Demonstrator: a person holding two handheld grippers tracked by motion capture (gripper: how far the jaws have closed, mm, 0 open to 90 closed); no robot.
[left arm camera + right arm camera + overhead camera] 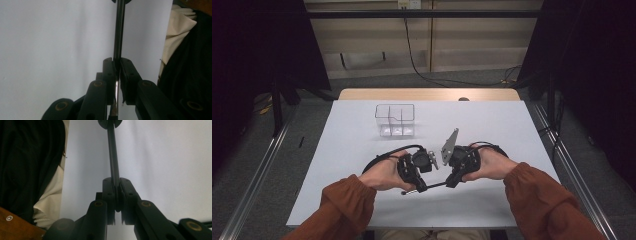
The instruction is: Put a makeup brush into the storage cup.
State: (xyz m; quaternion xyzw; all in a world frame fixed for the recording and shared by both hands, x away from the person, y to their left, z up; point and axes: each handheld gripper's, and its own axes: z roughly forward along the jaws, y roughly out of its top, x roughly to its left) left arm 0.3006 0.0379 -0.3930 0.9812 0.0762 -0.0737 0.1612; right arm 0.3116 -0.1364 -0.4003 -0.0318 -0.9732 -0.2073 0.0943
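Both grippers clamp one thin dark rod [428,187], which hangs just above the white counter [352,150] near the person's edge. The left gripper [416,188] pinches it close to its small knobbed end, and the right gripper [451,183] takes the other part. In the left gripper view the rod [118,32] runs straight up out of closed jaws, and likewise in the right gripper view [113,157]. To do this well, the person should probably keep both hands in line with the rod, so neither grip twists or bends it. The clear divided box [395,120] stands well beyond, farther up the counter.
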